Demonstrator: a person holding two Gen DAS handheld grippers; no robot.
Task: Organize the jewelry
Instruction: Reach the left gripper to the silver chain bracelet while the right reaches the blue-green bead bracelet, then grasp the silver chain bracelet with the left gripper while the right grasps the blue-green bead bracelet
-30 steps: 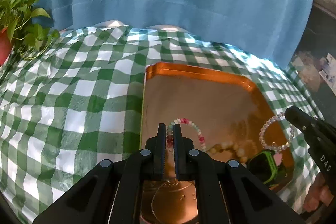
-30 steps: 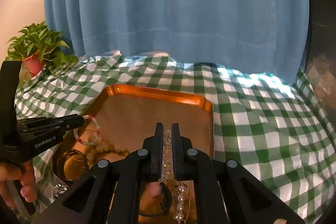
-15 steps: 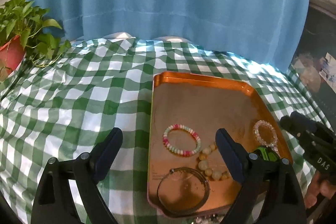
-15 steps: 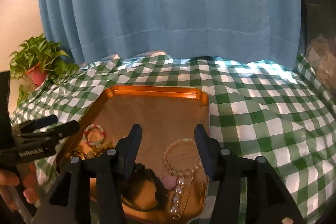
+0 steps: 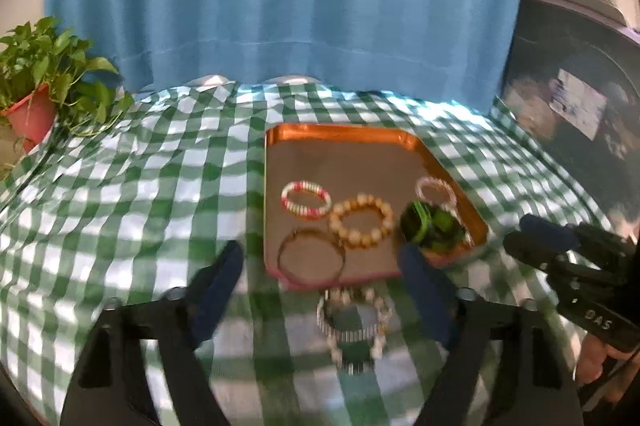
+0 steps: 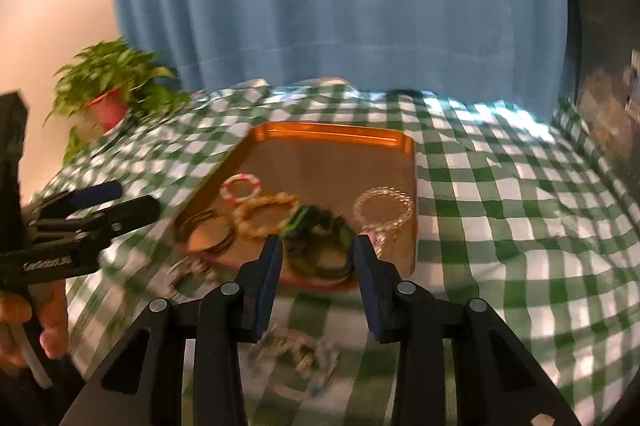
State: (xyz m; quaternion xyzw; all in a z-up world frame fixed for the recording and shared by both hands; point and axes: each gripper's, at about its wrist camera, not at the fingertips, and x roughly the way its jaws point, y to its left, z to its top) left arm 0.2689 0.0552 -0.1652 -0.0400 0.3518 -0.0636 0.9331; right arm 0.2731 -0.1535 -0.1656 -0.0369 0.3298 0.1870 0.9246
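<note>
Both tongs — left, right — released bracelets, now closing empty.

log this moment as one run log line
left gripper: open, empty | right gripper: open, empty | tray: five pieces | tablecloth: silver bracelets remain

Both grippers apart-jawed, empty

You get bright daylight glaring on the checked tablecloth, motion blur low down, and dark fisheye corners.
</note>
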